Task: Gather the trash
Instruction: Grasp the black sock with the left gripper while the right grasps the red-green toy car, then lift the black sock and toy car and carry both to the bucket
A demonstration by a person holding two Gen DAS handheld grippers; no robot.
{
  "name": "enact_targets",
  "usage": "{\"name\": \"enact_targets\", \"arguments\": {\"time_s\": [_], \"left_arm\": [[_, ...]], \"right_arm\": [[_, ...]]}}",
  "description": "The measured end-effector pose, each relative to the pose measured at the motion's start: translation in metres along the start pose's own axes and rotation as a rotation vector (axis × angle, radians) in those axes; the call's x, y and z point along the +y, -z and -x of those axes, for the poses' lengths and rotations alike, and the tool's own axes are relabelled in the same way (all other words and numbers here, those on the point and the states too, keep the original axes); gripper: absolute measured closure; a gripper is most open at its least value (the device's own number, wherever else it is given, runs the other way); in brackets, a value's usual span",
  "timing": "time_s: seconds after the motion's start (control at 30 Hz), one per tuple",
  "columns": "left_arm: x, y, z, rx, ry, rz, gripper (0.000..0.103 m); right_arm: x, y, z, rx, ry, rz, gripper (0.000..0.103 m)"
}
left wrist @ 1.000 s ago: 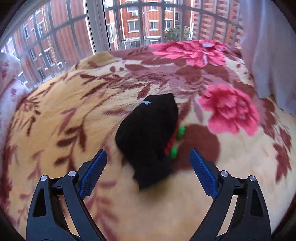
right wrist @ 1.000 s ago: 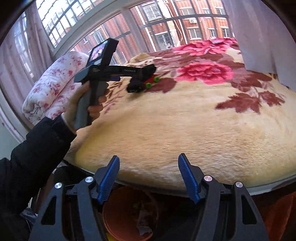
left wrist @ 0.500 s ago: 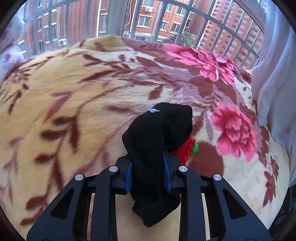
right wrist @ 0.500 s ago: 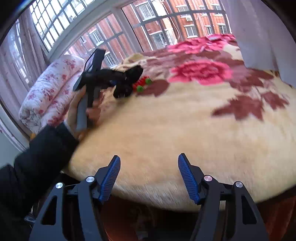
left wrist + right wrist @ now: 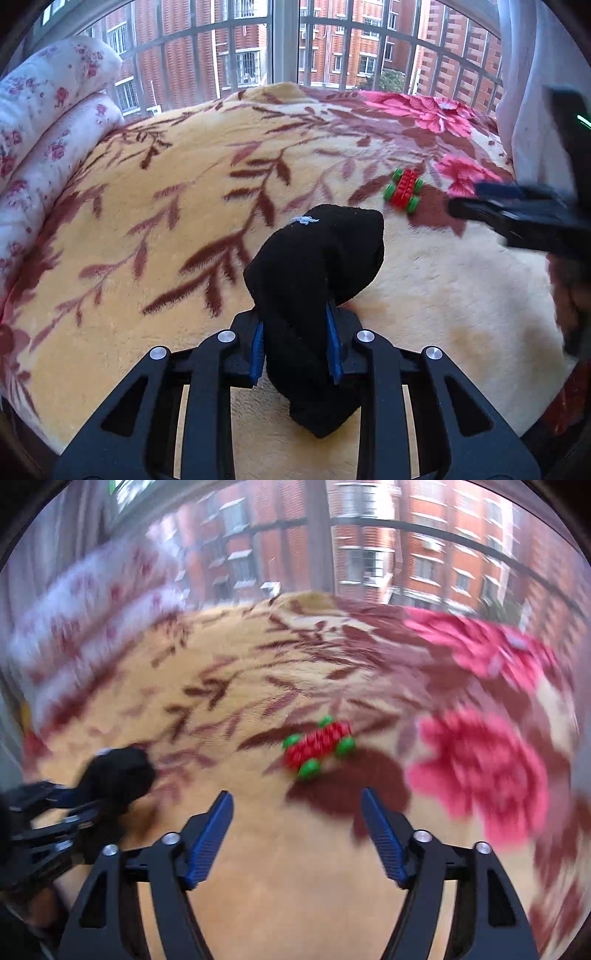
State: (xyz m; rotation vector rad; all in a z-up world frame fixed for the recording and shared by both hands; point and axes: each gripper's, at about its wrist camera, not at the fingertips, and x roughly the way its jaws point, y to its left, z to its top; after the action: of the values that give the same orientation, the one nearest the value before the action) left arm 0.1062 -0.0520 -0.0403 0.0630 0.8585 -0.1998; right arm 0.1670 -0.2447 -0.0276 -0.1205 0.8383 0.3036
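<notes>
Black sock point(image 5: 314, 273) now between left tongs point(image 5: 295, 339)

Both fisheye views look forward and steeply down along their own gripper fingers, close above the plush yellow floral blanket point(image 5: 155, 229), toward the barred window point(image 5: 284, 44). Both show the small red-and-green toy block point(image 5: 402, 190), blurred in the right view.

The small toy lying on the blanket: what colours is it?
Red body with green wheels: the toy shows sharpest in the left wrist view.
</notes>
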Motion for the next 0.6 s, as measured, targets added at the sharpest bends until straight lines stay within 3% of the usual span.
{"name": "enact_targets", "arguments": {"time_s": [0.07,0.13,0.27,0.37,0.4,0.47,0.6], "left_arm": [[0.006,0.002,-0.01,0.006,0.004,0.016,0.077],[0.009,0.004,-0.014,-0.001,0.008,0.022,0.077],[0.005,0.007,-0.015,-0.024,-0.008,-0.007,0.077],[0.002,0.008,-0.019,-0.028,-0.018,-0.02,0.077],[0.001,0.008,-0.02,-0.028,-0.018,-0.021,0.077],[0.001,0.007,-0.023,-0.03,-0.022,-0.018,0.077],[-0.001,0.007,-0.023,-0.033,-0.033,-0.02,0.077]], "right_arm": [[0.001,-0.014,-0.027,0.029,0.026,0.11,0.029],[-0.002,-0.022,-0.045,0.047,0.008,0.159,0.022],[-0.003,-0.033,-0.076,0.083,-0.039,0.231,0.021],[0.0,-0.03,-0.101,0.123,-0.011,0.305,0.021],[-0.005,-0.03,-0.106,0.122,-0.038,0.283,0.021],[-0.014,-0.032,-0.105,0.11,-0.073,0.223,0.034],[-0.02,-0.028,-0.097,0.1,-0.068,0.162,0.037]]}}
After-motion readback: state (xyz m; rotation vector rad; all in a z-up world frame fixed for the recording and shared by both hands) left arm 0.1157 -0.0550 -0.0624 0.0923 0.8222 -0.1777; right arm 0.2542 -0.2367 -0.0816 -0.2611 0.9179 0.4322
